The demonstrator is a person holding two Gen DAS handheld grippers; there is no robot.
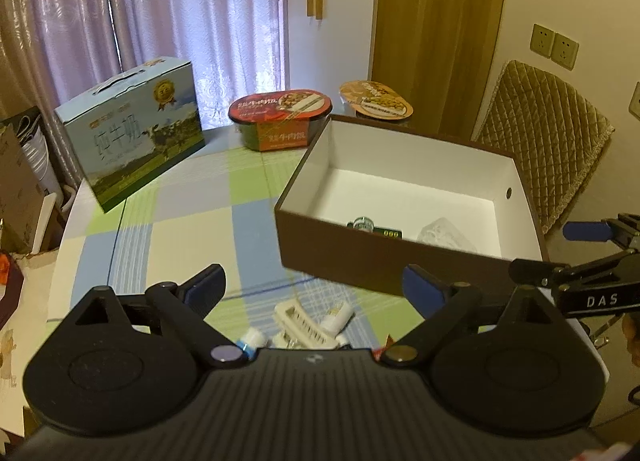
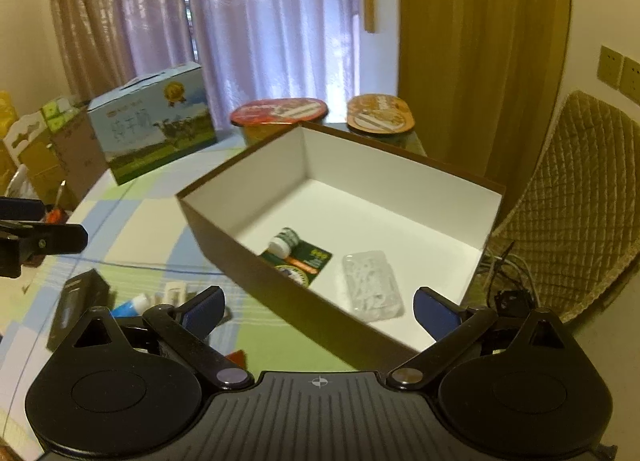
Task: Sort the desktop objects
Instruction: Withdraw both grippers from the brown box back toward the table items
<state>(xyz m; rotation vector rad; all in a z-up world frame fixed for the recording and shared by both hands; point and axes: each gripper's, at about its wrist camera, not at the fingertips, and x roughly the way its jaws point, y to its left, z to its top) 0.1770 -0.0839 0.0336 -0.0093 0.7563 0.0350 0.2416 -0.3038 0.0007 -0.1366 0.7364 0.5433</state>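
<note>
My left gripper [image 1: 314, 289] hangs spread wide and empty, just short of the box's [image 1: 340, 257] near wall. My right gripper [image 2: 318, 311] is likewise spread and empty, poised above the box's near corner, beside the left gripper and level with it.

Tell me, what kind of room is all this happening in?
Most likely a home dining room. A table with a checked cloth holds a milk carton box and instant meal bowls, a padded chair stands beside it, and sheer curtains cover the window behind.
</note>
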